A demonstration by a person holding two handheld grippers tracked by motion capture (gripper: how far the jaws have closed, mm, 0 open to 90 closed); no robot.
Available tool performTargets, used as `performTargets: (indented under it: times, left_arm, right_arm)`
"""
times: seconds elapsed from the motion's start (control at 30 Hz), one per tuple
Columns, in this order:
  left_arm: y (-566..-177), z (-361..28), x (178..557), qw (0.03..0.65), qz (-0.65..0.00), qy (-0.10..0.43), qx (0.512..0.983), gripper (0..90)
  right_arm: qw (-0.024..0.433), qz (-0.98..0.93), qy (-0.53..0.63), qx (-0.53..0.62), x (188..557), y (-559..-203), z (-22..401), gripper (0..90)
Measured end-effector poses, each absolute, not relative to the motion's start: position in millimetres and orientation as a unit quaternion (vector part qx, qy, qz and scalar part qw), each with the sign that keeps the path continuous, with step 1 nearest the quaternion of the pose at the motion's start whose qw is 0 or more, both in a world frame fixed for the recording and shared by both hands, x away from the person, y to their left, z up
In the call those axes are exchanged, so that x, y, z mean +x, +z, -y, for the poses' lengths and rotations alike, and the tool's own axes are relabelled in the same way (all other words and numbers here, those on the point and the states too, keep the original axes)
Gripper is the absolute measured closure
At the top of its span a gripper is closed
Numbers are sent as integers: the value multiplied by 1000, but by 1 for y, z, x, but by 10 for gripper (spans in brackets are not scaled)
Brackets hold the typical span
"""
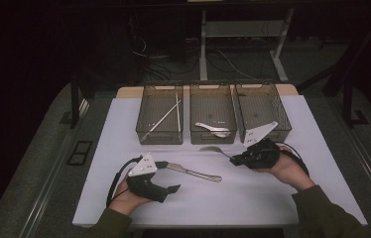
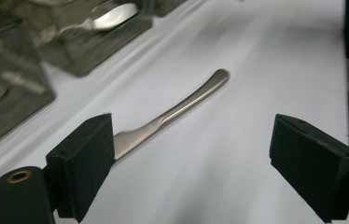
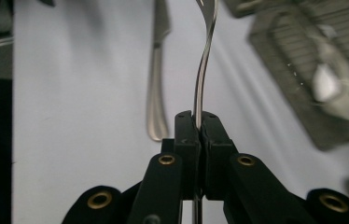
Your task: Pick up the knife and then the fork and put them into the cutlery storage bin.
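Right tool (image 3: 199, 128) clamping fork (image 3: 204, 70)

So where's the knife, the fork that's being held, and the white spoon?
knife (image 1: 193, 172): high view, on its handle.
fork (image 3: 201, 77): right gripper view, on its thin handle.
white spoon (image 1: 212, 129): high view, on its handle, inside the middle basket.

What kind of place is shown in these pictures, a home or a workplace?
Probably a lab or test workspace, not a home: a white table with three mesh sorting bins, loose cables on the floor behind, and dark surroundings.
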State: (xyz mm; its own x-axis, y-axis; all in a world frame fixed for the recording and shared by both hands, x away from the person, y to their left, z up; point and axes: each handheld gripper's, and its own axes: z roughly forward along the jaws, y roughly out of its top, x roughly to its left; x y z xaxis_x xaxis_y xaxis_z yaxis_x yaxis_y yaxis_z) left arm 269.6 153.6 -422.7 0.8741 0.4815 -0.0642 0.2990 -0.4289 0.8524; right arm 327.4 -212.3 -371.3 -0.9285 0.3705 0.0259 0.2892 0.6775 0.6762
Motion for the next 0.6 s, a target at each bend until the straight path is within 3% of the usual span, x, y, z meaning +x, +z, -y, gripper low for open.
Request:
performTargets:
  times: [0.17,0.6]
  left_arm:
    - [-428,-152,267,481,-259,86,833,5]
    - [-429,-151,268,474,-265,90,835,0]
  right_arm:
    - [76,-898,373,222,345,-360,230,870]
    - [124,-855,378,333,401,-336,273,869]
